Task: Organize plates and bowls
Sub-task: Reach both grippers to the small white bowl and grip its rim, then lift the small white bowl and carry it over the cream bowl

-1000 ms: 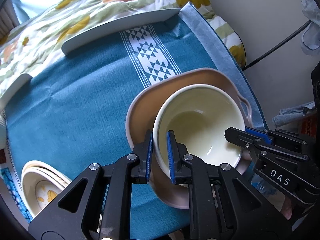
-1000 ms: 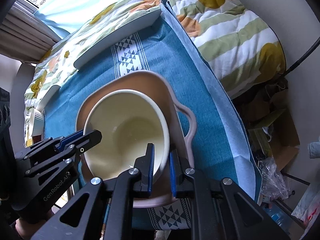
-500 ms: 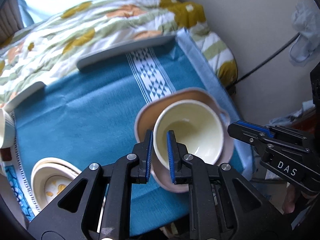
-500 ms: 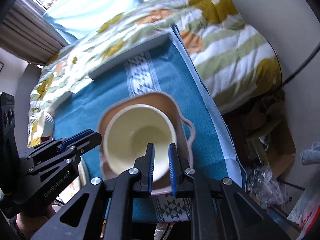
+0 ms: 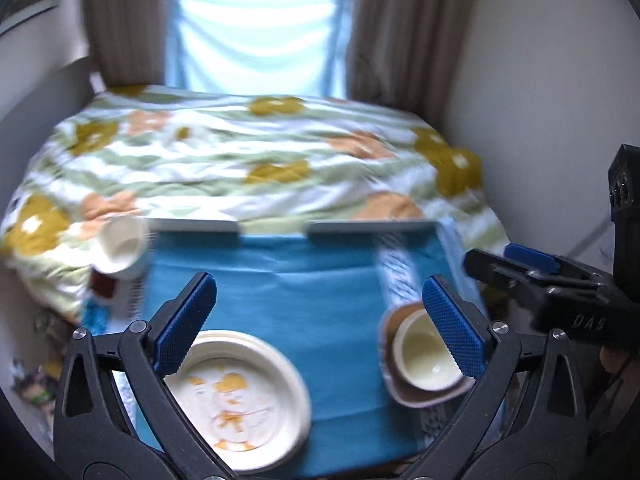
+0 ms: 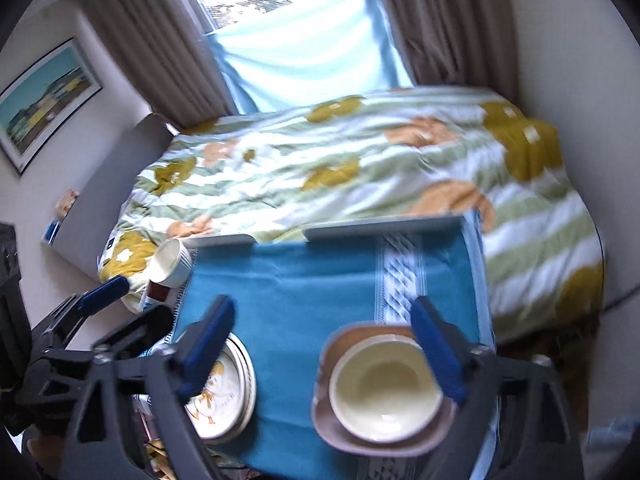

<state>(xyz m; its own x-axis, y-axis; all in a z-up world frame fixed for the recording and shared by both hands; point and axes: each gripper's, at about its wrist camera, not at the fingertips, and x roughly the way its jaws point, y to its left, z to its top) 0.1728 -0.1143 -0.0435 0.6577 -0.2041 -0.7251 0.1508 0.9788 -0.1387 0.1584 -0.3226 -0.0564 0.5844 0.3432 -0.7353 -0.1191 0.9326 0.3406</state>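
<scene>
— jaws?
— i see both spread wide, left gripper point(image 5: 320, 320) and right gripper point(image 6: 332, 344) holding nothing.
— bowl?
— cream bowl point(image 6: 384, 392) nested in brown dish point(image 6: 340, 440) on teal tabletop cloth point(image 5: 300, 280); floral bed point(image 6: 340, 168) and curtained window point(image 5: 256, 40) beyond.

Table, blue cloth point(image 6: 312, 300): cream bowl point(image 6: 384, 396) nested in pink-brown dish point(image 6: 340, 436); stacked printed plates point(image 6: 224, 400); white cup point(image 6: 170, 262) at far-left corner.

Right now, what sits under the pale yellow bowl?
The pale yellow bowl rests inside a brown handled dish on the teal cloth. The dish's floor is covered by the bowl.
</scene>
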